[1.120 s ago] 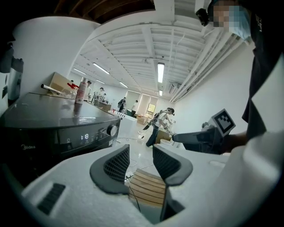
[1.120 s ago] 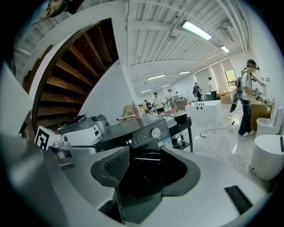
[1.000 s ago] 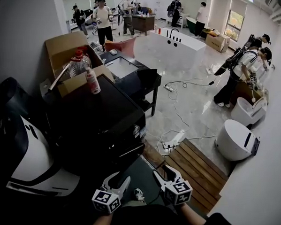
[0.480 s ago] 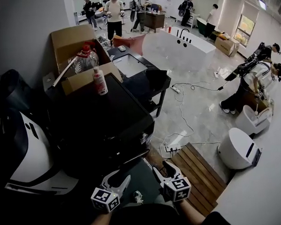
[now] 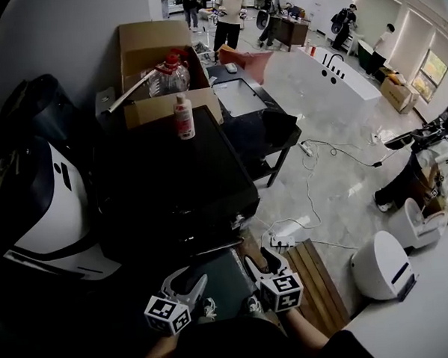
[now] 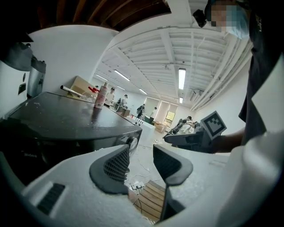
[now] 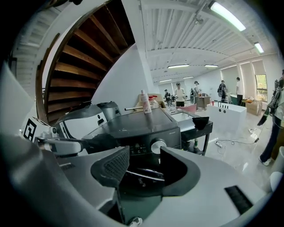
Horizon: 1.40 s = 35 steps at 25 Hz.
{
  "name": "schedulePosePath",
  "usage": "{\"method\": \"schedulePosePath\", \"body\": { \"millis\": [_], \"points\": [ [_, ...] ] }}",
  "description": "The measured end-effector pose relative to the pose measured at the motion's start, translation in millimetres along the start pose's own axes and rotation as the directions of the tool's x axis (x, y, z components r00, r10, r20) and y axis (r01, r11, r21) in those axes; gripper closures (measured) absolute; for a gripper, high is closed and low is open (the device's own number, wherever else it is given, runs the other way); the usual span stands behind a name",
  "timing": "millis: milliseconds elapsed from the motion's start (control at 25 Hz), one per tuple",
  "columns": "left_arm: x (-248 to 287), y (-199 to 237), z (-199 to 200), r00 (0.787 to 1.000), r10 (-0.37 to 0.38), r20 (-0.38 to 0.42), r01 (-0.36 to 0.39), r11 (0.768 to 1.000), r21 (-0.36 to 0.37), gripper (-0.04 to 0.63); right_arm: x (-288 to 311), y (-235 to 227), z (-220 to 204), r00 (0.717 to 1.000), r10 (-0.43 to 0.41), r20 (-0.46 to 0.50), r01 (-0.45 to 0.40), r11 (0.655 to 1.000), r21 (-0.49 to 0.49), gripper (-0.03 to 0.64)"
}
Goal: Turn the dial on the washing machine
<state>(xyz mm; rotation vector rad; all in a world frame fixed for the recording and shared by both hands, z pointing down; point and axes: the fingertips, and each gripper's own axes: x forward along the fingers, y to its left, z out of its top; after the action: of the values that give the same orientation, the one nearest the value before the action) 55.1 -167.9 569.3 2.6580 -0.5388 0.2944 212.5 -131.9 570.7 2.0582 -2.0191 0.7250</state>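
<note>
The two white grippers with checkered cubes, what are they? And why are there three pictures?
They are hand tools. A person holds the left gripper and the right gripper, one in each hand. One picture comes from a camera on the person's head, looking down. The other two come from cameras riding on each gripper, looking along its jaws. In front stands a black washing machine with a round dial on its front. On top of it stands a white bottle, near a cardboard box. Both grippers are open and hold nothing, and neither touches the dial.
</note>
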Motion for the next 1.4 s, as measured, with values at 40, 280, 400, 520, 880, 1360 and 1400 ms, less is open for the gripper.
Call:
{"method": "schedulePosePath", "body": {
  "millis": [40,280,400,520,880,1360,1400],
  "points": [
    [0,-2,-1,1.000,0.016,0.006,-0.016,1.000,-0.008,0.432,2,-2,1,1.000,0.012,-0.007,-0.012,1.000,-0.015,0.419],
    [-2,-9,-5,0.994,0.105,0.043,-0.103,0.994,-0.039,0.433,21,-16,8,0.997,0.072,-0.041,-0.076,0.992,-0.104,0.419],
    [-8,-7,-6,0.986,0.159,0.058,-0.156,0.986,-0.052,0.433,35,-18,9,0.993,0.096,-0.064,-0.105,0.984,-0.146,0.419],
    [-16,-7,-7,0.974,0.213,0.077,-0.208,0.976,-0.065,0.433,48,-22,7,0.990,0.107,-0.090,-0.122,0.976,-0.182,0.419],
    [-38,-12,-22,0.936,0.336,0.104,-0.325,0.939,-0.112,0.433,87,-34,9,0.983,0.120,-0.140,-0.154,0.953,-0.262,0.382],
    [-60,-15,-31,0.900,0.421,0.116,-0.406,0.904,-0.132,0.433,128,-33,-7,0.968,0.103,-0.227,-0.186,0.904,-0.385,0.336],
    [-62,-16,-32,0.897,0.426,0.117,-0.411,0.902,-0.136,0.433,130,-33,-9,0.967,0.100,-0.236,-0.189,0.899,-0.394,0.334]
  ]
}}
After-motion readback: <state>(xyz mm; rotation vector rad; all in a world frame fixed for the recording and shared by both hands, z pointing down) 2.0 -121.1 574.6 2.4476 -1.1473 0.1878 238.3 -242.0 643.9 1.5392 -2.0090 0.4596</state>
